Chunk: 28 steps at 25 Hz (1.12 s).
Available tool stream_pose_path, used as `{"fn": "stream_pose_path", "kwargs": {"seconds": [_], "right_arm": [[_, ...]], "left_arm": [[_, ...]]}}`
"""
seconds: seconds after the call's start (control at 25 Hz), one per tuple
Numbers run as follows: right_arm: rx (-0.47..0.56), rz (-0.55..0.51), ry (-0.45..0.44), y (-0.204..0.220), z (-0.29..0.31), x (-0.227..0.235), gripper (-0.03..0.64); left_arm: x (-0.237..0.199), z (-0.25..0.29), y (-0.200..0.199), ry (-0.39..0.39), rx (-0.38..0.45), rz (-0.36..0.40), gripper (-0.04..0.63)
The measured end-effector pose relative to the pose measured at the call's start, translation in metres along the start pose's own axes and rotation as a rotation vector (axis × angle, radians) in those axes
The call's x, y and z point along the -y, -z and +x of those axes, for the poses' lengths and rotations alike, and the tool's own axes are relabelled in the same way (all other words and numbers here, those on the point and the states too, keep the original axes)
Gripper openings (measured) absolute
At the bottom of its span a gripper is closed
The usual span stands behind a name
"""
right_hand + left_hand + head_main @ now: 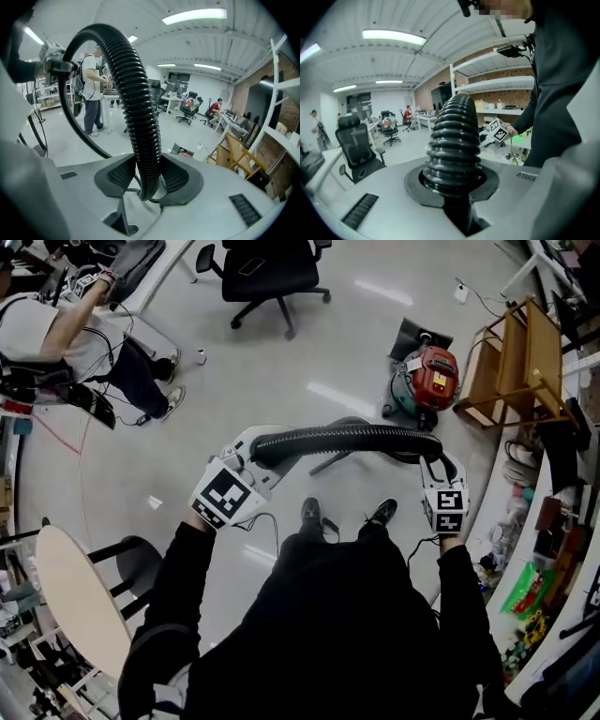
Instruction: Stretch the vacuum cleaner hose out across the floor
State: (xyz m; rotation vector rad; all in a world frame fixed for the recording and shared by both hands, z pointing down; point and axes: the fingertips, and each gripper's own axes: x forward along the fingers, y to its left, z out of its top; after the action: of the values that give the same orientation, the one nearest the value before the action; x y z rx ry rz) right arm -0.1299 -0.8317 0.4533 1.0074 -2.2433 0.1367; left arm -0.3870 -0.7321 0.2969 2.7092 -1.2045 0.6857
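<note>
A black ribbed vacuum hose (347, 434) runs level between my two grippers, held above the floor in front of the person's shoes. My left gripper (255, 452) is shut on its left end; in the left gripper view the hose (454, 140) rises straight out from between the jaws of that gripper (453, 186). My right gripper (434, 459) holds the right part, where the hose bends down toward the red and green vacuum cleaner (427, 379) on the floor beyond. In the right gripper view the hose (136, 93) arches up from that gripper (150, 180), both dark pads (174, 178) against it.
A black office chair (269, 273) stands at the far side, and a person (66, 334) is at a desk at the upper left. A wooden rack (521, 362) and cluttered shelves (539, 549) line the right. A round tabletop (80, 601) with a chair is at the lower left.
</note>
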Motion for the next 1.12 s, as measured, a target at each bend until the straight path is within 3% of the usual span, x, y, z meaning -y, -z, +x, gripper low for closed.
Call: {"fn": "stream_pose_path", "kwargs": {"seconds": [0.12,0.2,0.32,0.44,0.52,0.64,0.72,0.8,0.84,0.92,1.04,1.12], "right_arm": [[0.015,-0.069,0.095,-0.043,-0.030,-0.011,0.173],[0.021,-0.137,0.176,-0.067,-0.057,-0.011,0.173],[0.071,-0.250,0.310,-0.096,-0.102,-0.002,0.173],[0.098,-0.382,0.406,-0.116,-0.147,0.000,0.173],[0.107,-0.462,0.439,-0.123,-0.172,-0.001,0.173],[0.121,-0.613,0.438,-0.110,-0.198,-0.009,0.175],[0.147,-0.714,0.426,-0.091,-0.211,-0.013,0.173],[0.200,-0.763,0.419,-0.073,-0.225,-0.012,0.173],[0.232,-0.767,0.417,-0.067,-0.233,-0.011,0.173],[0.280,-0.763,0.411,-0.060,-0.249,-0.008,0.173],[0.308,-0.749,0.395,-0.048,-0.270,-0.011,0.170],[0.306,-0.739,0.386,-0.037,-0.285,-0.016,0.166]], "left_arm": [[-0.016,-0.022,0.073,-0.069,-0.002,-0.168,0.080],[-0.005,-0.023,0.119,-0.076,-0.037,-0.229,0.080],[0.032,-0.013,0.163,-0.054,-0.106,-0.219,0.080],[0.062,-0.004,0.186,-0.128,-0.175,-0.200,0.126],[0.081,-0.002,0.196,-0.204,-0.242,-0.156,0.346],[0.123,-0.016,0.174,-0.246,-0.253,-0.137,0.403],[0.152,-0.025,0.110,-0.253,-0.155,-0.120,0.403],[0.182,-0.016,0.025,-0.243,-0.047,-0.034,0.403],[0.199,-0.005,-0.013,-0.234,-0.016,0.048,0.403],[0.228,0.027,-0.066,-0.251,-0.013,0.287,0.408],[0.245,0.075,-0.101,-0.358,-0.092,0.691,0.433],[0.255,0.107,-0.105,-0.342,-0.140,0.832,0.433]]}}
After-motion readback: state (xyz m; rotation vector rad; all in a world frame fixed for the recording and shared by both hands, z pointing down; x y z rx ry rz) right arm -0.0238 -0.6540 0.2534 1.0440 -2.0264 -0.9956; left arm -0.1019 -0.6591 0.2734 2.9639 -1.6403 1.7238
